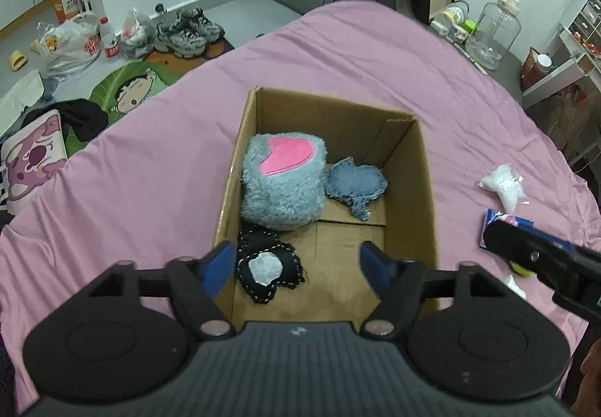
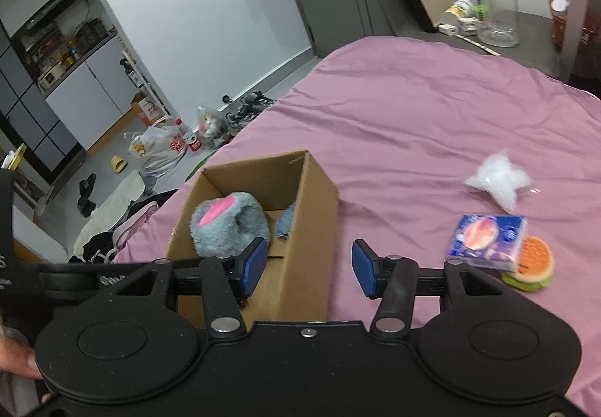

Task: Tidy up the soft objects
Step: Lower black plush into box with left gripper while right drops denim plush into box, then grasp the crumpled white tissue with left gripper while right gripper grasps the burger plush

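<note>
The cardboard box (image 1: 424,199) sits on the pink bedsheet (image 1: 157,169) and already holds three soft items: a grey plush toy (image 1: 281,188) with a pink patch at the far left, a small blue-grey fabric piece (image 1: 355,186) just beside it on the box floor, and a black stitched cloth piece (image 1: 268,267) with a white patch near the front wall. The left gripper (image 1: 296,259) hovers over the near edge of the box with its jaws apart and nothing between them. The right gripper (image 2: 310,268) is held above the box's right wall, jaws likewise apart and empty. Three items remain on the sheet, well apart from the box on its right: a white tuft of stuffing (image 2: 496,182), a blue packet (image 2: 486,242), and a burger-shaped toy (image 2: 533,267) partly under that packet and touching it. The packet's contents cannot be read from either view; it is possibly tissues. Judged status: roughly half complete. Remaining work is to collect the three loose items, most readily with the right gripper.
</note>
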{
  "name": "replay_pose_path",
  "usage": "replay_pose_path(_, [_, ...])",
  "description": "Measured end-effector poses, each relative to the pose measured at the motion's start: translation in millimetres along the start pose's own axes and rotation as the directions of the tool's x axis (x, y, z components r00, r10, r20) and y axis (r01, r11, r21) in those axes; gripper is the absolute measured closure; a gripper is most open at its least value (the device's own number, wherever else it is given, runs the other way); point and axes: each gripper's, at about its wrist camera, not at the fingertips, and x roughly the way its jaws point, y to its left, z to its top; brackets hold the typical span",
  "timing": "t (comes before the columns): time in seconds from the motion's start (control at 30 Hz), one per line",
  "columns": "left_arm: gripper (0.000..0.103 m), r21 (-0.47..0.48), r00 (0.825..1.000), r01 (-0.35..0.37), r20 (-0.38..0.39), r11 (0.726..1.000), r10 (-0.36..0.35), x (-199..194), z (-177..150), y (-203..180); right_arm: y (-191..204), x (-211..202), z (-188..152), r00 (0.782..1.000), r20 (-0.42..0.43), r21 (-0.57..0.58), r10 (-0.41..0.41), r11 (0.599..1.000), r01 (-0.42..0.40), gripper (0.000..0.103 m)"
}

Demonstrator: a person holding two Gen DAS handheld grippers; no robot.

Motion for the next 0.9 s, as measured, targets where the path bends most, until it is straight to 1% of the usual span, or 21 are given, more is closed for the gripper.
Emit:
replay_pose_path(0.2, [0.022, 0.026, 0.999, 0.012, 0.032, 1.0, -0.013, -16, -5, -19, -15, -19, -5, 1.0, 0.018, 0.007, -0.017, 1.0, 0.016, 0.048])
replay_pose_path(0.23, [0.02, 0.029, 0.999, 0.013, 0.035, 0.999, -0.014, -18, -5, -23, -18, -23, -5, 1.0, 0.022, 0.008, -0.02, 1.0, 0.019, 0.048])
replay_pose_path(0.37, [0.013, 0.062, 0.999, -0.021, 0.048, 0.998, 0.018, -24, -8, -39, -28, -35, -7, 0.999, 0.032, 0.006, -0.031, 0.999, 0.031, 0.046])
replay_pose_path(0.47, [0.011, 0.066, 0.999, -0.013, 0.043, 0.998, 0.01, -28, -10, -48, -37, -43, -9, 0.998, 0.036, 0.009, -0.044, 0.999, 0.043, 0.045])
replay_pose_path(0.67, [0.007, 0.104, 0.999, -0.022, 0.052, 0.994, 0.017, -34, -13, -72, -59, -58, -11, 0.997, 0.051, 0.013, -0.065, 0.998, 0.065, 0.042])
replay_pose_path(0.83, [0.006, 0.122, 0.998, -0.019, 0.066, 0.992, 0.011, -37, -15, -93, -78, -68, -10, 0.995, 0.062, 0.011, -0.08, 0.997, 0.08, 0.039])
replay_pose_path(0.9, [0.006, 0.131, 0.997, -0.029, 0.071, 0.991, 0.019, -38, -15, -102, -87, -72, -10, 0.994, 0.064, 0.014, -0.084, 0.996, 0.083, 0.038])
